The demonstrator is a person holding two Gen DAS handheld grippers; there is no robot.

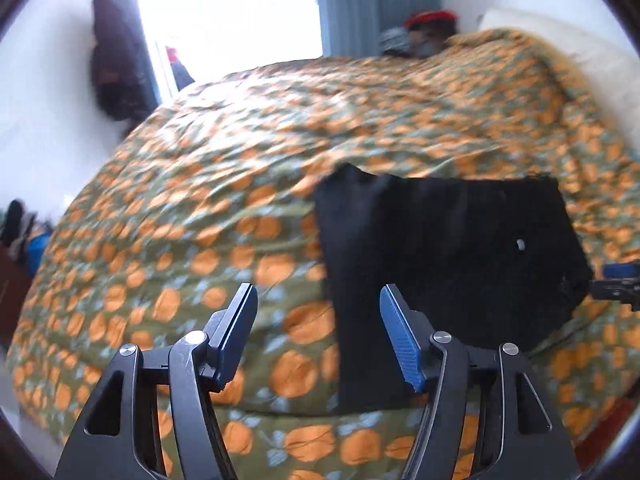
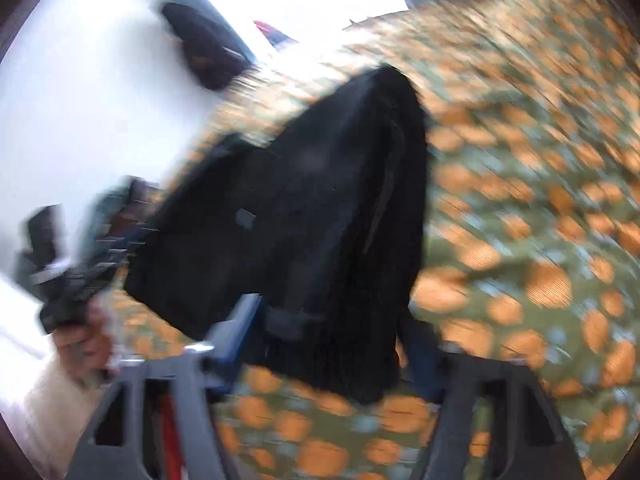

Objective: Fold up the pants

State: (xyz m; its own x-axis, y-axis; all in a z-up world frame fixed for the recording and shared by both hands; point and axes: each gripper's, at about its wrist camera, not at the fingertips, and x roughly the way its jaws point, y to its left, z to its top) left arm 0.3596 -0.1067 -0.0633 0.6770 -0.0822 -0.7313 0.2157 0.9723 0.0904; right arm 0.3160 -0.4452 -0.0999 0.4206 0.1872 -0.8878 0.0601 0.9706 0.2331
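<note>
The black pants (image 1: 440, 256) lie folded into a flat rectangle on the bedspread (image 1: 200, 208). My left gripper (image 1: 318, 320) hovers open over their left near edge, with nothing between its blue pads; only its right finger (image 1: 400, 340) is over the cloth. The tip of my right gripper (image 1: 618, 280) shows at the pants' right edge. The right wrist view is heavily blurred. There the pants (image 2: 320, 216) fill the middle. My right gripper (image 2: 332, 344) stands wide open above their near end, the cloth showing between the fingers. A hand (image 2: 80, 340) holds my left gripper (image 2: 120, 248) at the pants' far side.
The orange-and-green patterned bedspread covers the whole bed. A white pillow (image 1: 560, 40) and a red and dark heap (image 1: 424, 32) sit at the head. A dark garment (image 1: 112, 64) hangs on the white wall beside a bright window (image 1: 232, 8).
</note>
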